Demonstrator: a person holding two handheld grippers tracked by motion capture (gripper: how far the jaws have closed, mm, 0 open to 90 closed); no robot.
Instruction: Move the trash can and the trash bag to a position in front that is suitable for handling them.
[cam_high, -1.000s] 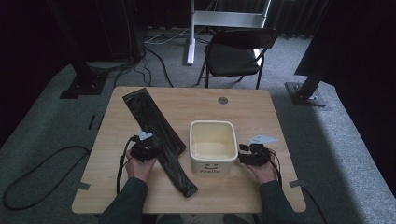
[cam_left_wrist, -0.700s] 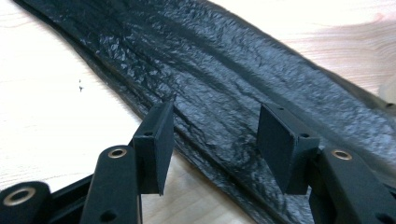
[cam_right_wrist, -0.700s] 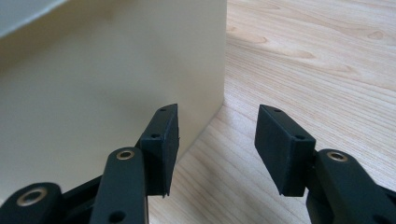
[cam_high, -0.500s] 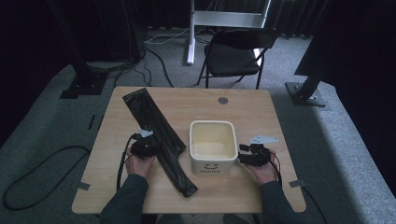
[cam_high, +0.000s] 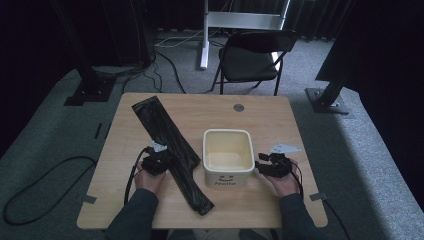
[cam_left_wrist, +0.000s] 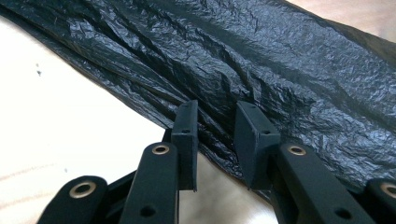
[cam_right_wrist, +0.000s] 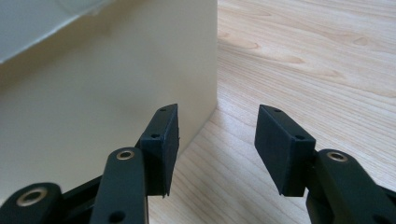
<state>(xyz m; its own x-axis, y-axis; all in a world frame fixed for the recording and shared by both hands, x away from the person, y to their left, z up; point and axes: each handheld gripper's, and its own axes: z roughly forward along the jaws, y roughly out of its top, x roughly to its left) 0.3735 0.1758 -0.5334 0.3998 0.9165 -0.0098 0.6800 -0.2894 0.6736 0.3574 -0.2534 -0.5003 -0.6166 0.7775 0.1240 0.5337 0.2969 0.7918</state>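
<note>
Left tool (cam_left_wrist: 215, 140) at bag (cam_left_wrist: 261, 60) edge

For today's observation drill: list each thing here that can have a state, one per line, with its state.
Black plastic bag: folded into a long strip, flat on the table.
Cream bin: upright, empty.
Left tongs: just been closing, bag's edge between the pads, gap remaining.
Right tongs: open beside the bin, holding nothing.
Folding chair: unfolded, unoccupied.

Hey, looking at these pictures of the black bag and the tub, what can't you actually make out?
- High view: the small round thing on the table is too small to identify.
- Left gripper view: the black bag is cut off by the frame edges.
- Right gripper view: the tub hides its inside behind its wall.
</note>
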